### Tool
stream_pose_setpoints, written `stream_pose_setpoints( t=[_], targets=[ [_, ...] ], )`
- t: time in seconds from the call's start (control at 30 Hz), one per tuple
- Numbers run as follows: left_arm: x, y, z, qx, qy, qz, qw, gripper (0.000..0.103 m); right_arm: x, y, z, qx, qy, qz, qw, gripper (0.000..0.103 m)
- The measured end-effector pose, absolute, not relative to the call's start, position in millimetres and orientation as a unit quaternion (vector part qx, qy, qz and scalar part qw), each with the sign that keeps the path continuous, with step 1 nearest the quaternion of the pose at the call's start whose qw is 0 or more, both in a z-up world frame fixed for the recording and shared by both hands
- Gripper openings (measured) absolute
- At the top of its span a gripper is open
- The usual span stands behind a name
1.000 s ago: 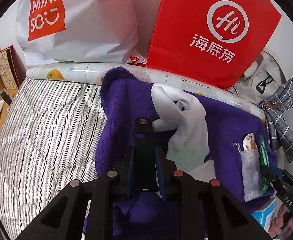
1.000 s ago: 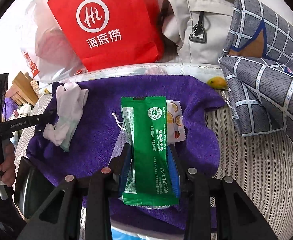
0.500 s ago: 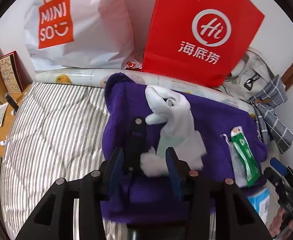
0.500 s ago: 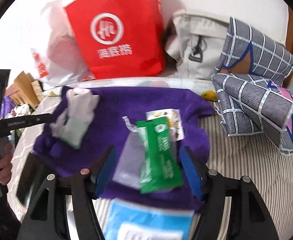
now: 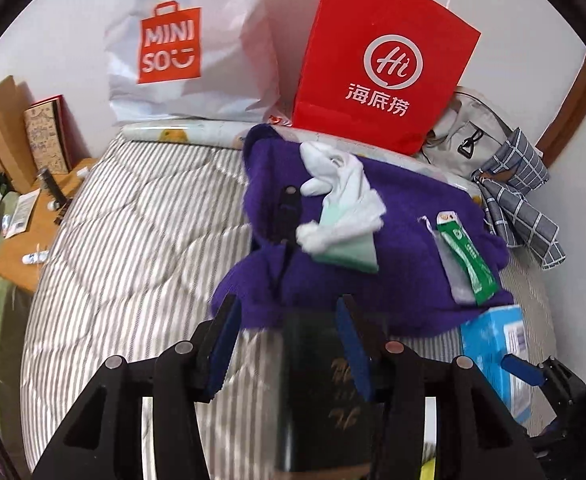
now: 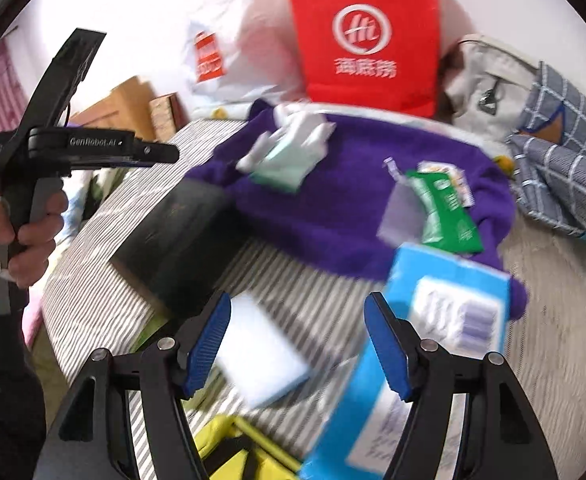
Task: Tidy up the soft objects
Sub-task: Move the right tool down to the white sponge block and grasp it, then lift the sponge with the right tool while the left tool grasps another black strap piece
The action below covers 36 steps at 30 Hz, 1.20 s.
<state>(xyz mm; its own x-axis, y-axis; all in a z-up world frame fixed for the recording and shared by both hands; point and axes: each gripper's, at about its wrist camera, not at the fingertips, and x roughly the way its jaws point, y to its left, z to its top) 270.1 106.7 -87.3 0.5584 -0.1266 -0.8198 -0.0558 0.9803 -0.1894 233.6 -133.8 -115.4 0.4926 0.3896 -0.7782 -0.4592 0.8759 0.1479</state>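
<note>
Socks (image 5: pixel 343 204) and green packet (image 5: pixel 469 258) lie loose on the purple towel (image 5: pixel 405 280) on the bed; left gripper (image 5: pixel 289 344) and right gripper (image 6: pixel 297 344) fingers are both opening, nothing grasped.

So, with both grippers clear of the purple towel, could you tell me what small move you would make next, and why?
Probably bring the left gripper down onto the dark box lying between its opening jaws. Nothing is gripped, the white sock and green packet already rest on the purple towel, and the right gripper, jaws also opening, hangs over the blue box.
</note>
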Motion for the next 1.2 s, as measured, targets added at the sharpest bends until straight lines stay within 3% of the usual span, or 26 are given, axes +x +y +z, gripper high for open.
stream_pose_setpoints(
  t=[0.53,0.9,1.0,1.2],
  targets=[
    [214,129,-100,-0.117,0.461,-0.02,0.879,0.047,216,-82,-148,-0.165,0.479,0.243,0.827,0.07],
    [206,128,-109,-0.108,0.46,-0.04,0.88,0.047,230,-66,-167,-0.167,0.504,0.228,0.816,0.076],
    [204,127,-113,-0.109,0.467,-0.044,0.876,0.047,227,-66,-166,-0.168,0.494,0.235,0.82,0.067],
    [194,123,-115,-0.105,0.473,-0.041,0.874,0.047,220,-80,-145,-0.112,0.476,0.234,0.841,0.066]
  ],
)
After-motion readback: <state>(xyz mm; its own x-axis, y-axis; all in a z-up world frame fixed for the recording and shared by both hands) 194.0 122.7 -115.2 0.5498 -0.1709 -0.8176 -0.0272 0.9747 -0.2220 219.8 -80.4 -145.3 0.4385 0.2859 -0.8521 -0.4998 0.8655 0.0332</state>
